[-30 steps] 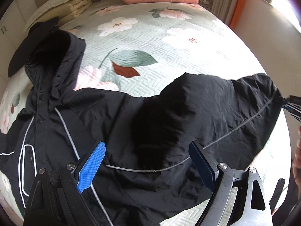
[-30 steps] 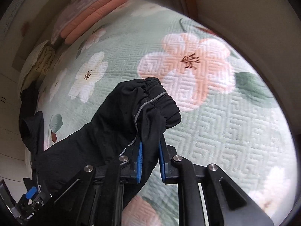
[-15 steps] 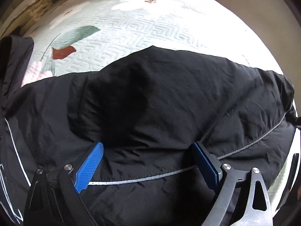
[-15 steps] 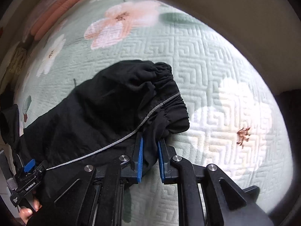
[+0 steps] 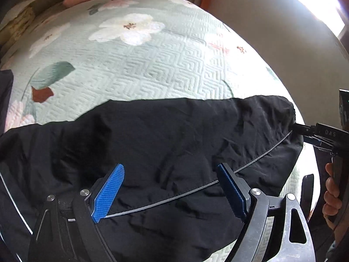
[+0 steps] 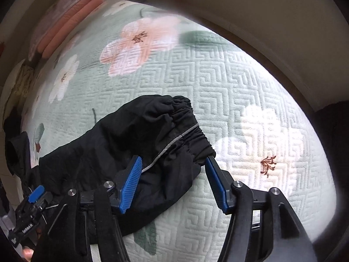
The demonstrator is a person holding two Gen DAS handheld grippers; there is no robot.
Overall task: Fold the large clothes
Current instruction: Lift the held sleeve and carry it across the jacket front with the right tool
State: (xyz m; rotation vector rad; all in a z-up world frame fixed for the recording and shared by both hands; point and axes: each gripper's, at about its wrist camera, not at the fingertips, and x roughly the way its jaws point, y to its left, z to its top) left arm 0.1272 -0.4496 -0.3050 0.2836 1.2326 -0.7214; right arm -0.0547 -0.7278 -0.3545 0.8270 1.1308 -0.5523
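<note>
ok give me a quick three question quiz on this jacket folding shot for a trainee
1. True or false: the right gripper is shut on the sleeve cuff.
2. What colour is the jacket?
3. The sleeve lies on: A) a wooden floor, B) a floral bedspread, C) a chair.

Key: 1 false, its jaws are open on either side of the cuff. 2 black. 3 B.

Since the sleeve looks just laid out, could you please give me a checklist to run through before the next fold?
1. Right tongs released from the black jacket sleeve's elastic cuff: ok, open.
2. Left tongs open above the sleeve: ok.
3. Sleeve resting on the green floral quilted bedspread: ok.
4. Sleeve smooth: not ok, wrinkled.
5. Jacket body flat: cannot tell, mostly out of view.
</note>
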